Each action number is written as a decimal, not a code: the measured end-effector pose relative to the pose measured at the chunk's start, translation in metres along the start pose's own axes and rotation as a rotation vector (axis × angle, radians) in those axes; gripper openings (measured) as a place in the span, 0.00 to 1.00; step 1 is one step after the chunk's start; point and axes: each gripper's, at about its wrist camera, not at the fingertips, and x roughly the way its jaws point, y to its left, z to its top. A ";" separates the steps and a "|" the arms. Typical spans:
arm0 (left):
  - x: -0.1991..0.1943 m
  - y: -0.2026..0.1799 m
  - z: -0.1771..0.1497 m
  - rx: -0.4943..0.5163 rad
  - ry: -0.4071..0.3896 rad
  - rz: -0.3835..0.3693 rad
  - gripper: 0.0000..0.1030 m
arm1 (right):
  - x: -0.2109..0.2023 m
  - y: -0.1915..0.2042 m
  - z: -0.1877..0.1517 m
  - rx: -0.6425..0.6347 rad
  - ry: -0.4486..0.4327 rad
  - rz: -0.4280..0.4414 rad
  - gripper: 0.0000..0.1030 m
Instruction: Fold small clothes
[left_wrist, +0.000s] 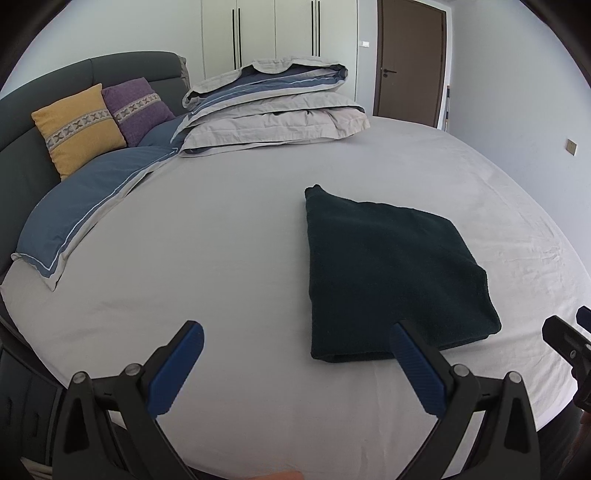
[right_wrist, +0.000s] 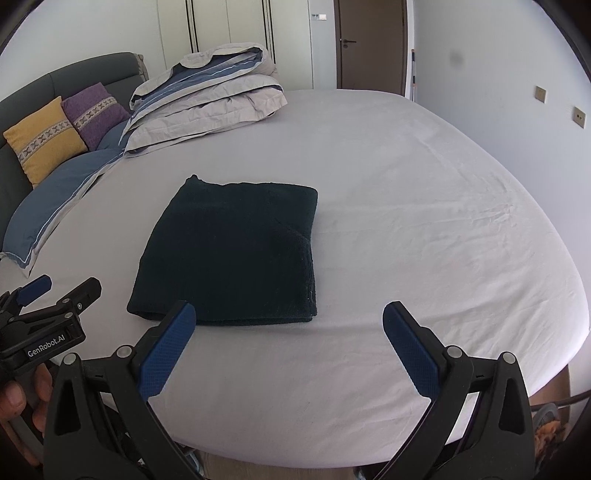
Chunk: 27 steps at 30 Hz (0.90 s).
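Pale grey bedsheet bearing folded dark green towel; both grippers, left and right, gape wide, empty; only right view shows a hand

Bed under a pale grey sheet, with a few things lying on it

Folded dark green cloth lies flat near the front edge; folded grey-and-blue duvet stacked at the back; blue pillow at the left; yellow cushion and purple cushion propped at the headboard.
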 end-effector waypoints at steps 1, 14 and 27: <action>0.000 0.000 -0.001 0.000 0.000 0.001 1.00 | 0.001 0.000 0.000 0.001 0.001 0.000 1.00; -0.001 0.001 -0.002 0.001 0.007 0.000 1.00 | 0.007 0.002 -0.001 0.002 0.009 0.000 1.00; -0.002 0.000 -0.003 0.003 0.006 0.002 1.00 | 0.009 0.007 -0.001 -0.006 0.011 -0.003 1.00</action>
